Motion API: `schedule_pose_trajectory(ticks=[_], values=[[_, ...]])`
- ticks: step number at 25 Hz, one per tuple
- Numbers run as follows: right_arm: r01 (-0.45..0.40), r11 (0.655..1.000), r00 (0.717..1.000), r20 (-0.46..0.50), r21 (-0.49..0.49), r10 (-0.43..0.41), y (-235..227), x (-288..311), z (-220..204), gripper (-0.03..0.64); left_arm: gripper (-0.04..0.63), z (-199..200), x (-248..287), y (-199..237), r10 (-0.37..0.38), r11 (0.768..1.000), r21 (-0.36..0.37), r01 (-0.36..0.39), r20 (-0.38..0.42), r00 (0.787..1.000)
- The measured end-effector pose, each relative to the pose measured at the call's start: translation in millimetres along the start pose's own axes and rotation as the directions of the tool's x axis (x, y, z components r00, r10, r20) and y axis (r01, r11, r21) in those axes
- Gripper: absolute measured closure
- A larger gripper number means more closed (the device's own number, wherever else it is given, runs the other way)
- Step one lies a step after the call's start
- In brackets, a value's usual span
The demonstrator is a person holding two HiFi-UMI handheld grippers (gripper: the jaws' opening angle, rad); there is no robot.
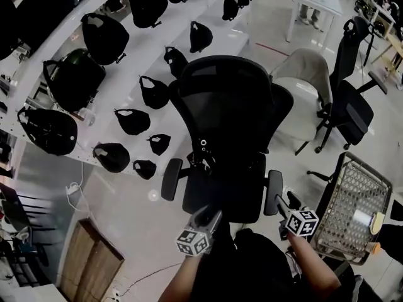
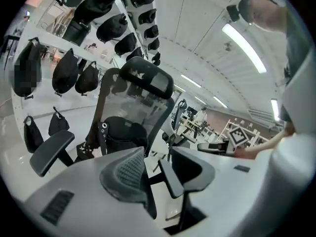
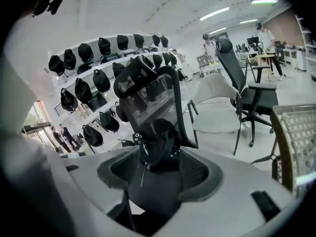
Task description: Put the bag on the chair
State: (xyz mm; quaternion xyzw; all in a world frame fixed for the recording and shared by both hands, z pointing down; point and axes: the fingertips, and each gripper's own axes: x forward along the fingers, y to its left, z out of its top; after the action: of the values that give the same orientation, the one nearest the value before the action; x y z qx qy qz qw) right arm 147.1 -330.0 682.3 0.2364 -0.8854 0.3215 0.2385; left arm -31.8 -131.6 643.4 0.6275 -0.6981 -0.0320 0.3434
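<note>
Both tongs released: left gripper (image 2: 152, 163) and right gripper (image 3: 158, 177) empty, black bag (image 1: 203, 157) on office chair (image 1: 228, 93)
Looks soft, light, floppy; best pinched by its eyeleted strap

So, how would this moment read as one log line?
bag: on chair seat | left gripper: open, empty | right gripper: open, empty

Black bag (image 1: 203, 158); black mesh chair (image 1: 228, 96); white shelves (image 1: 129, 83).
</note>
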Motion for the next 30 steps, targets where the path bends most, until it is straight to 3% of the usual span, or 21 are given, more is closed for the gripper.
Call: schedule_pose_trajectory(ticks=[2, 5, 8, 12, 16, 21, 30], values=[[0.001, 1.000, 1.000, 0.014, 0.010, -0.001, 6.5, -10.1, -7.6, 0.383, 0.479, -6.6, -8.2, -21.9, -0.006, 1.000, 0.016, 0.006, -0.005, 1.000], [-0.001, 1.000, 0.999, 0.051, -0.012, 0.002, 23.7, -23.2, -9.9, 0.447, 0.562, -12.1, -14.5, -57.3, -0.081, 0.990, 0.110, 0.086, -0.047, 0.996], [-0.008, 0.998, 0.996, 0.092, -0.068, 0.014, 46.3, -37.4, -5.3, 0.489, 0.575, -2.7, -20.8, -83.2, -0.176, 0.970, 0.164, 0.181, -0.047, 0.983], [0.004, 0.997, 0.991, 0.136, -0.073, 0.006, 68.9, -65.5, -2.4, 0.519, 0.581, 14.1, -31.7, -94.6, -0.201, 0.966, 0.165, 0.200, -0.010, 0.980], [0.035, 0.996, 0.983, 0.185, -0.082, -0.019, 101.0, -86.6, -2.5, 0.562, 0.581, 33.9, -47.4, -107.3, -0.261, 0.939, 0.237, 0.250, 0.014, 0.965], [0.081, 0.994, 0.959, 0.276, -0.075, -0.058, 175.9, -118.2, -15.9, 0.610, 0.581, 46.1, -103.4, -91.6, -0.252, 0.939, 0.254, 0.232, 0.050, 0.966], [0.047, 0.976, 0.952, 0.304, -0.212, 0.020, 312.9, -147.1, -59.9, 0.617, 0.581, 41.6, -228.5, -34.6, -0.164, 0.966, 0.225, 0.132, 0.134, 0.977]])
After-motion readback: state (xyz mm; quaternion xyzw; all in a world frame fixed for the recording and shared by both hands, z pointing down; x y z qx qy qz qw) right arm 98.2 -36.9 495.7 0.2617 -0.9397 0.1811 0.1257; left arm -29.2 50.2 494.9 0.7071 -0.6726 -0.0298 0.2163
